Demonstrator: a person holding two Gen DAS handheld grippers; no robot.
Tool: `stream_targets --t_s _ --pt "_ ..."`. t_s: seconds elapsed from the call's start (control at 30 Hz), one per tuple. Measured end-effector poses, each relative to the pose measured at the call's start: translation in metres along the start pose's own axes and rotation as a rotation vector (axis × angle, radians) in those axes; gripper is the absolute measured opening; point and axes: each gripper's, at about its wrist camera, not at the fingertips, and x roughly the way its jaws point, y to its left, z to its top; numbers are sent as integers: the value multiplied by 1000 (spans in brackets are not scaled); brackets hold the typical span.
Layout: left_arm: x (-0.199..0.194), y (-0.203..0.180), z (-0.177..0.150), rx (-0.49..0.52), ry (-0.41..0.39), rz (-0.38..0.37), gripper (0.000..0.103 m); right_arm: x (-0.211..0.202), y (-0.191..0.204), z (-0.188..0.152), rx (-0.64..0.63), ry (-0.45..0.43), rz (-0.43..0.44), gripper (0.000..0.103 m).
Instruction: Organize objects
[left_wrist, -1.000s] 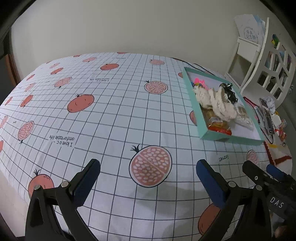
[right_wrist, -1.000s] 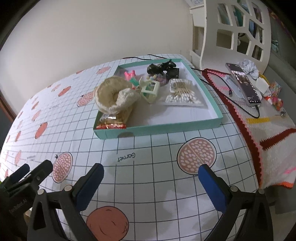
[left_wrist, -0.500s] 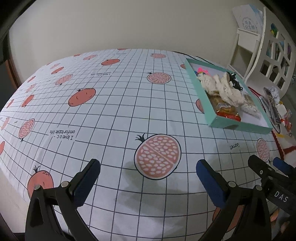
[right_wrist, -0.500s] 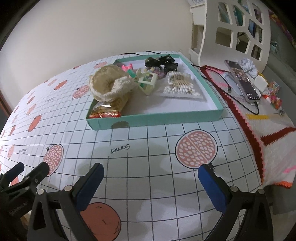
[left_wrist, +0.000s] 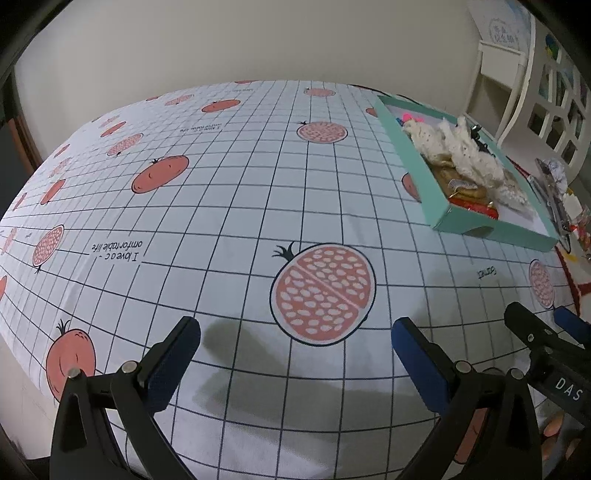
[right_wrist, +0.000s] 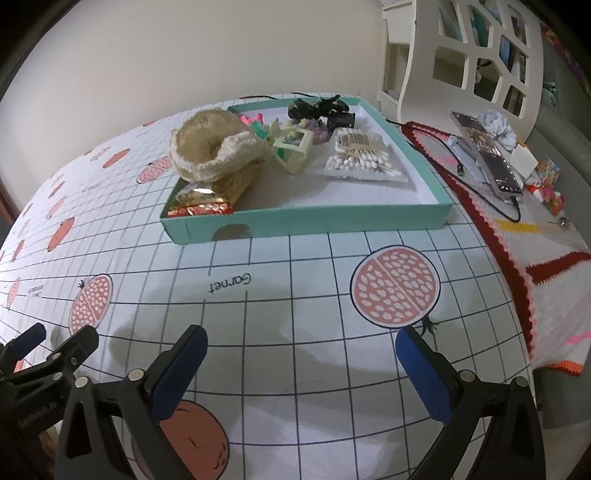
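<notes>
A teal tray (right_wrist: 306, 223) (left_wrist: 476, 221) rests on the fruit-print grid cloth (left_wrist: 236, 206). It holds a cream knitted piece (right_wrist: 210, 149) (left_wrist: 465, 155), a red-and-gold snack packet (right_wrist: 201, 206), a pale green frame (right_wrist: 291, 149), a bag of cotton swabs (right_wrist: 360, 158) and black clips (right_wrist: 317, 107). My right gripper (right_wrist: 301, 354) stands open low over the cloth, in front of the tray with nothing between its blue pads. Well to the tray's left, my left gripper (left_wrist: 295, 347) is open and empty above a pomegranate print.
Right of the tray lies a crocheted mat (right_wrist: 532, 236) with a phone (right_wrist: 487, 155) on a cable, a crumpled wrapper (right_wrist: 496, 125) and small bits. A white cut-out shelf unit (right_wrist: 469, 55) stands behind. A beige wall borders the far side.
Both grippers have sunk lower toward the cloth, so the tray now appears at a flatter angle. Both stay open and empty. Nothing in the tray has shifted.
</notes>
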Motion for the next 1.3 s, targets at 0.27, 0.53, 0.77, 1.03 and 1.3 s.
stream_targets --t_s 0.27,0.53,0.77,1.03,1.3 --pt "3 0 -2 4 0 22 103 4 1 -2 -16 2 -17 103" --pt "3 1 -3 1 -2 24 103 7 0 -4 -10 5 -24 103" --pt "3 1 -3 0 -5 25 103 7 0 -5 -10 1 -26 103" --pt "2 1 -3 0 -7 25 103 7 0 -5 -9 -6 -29 103" --pt "2 1 -4 -1 -7 26 103 7 0 -6 -9 -8 -30 103"
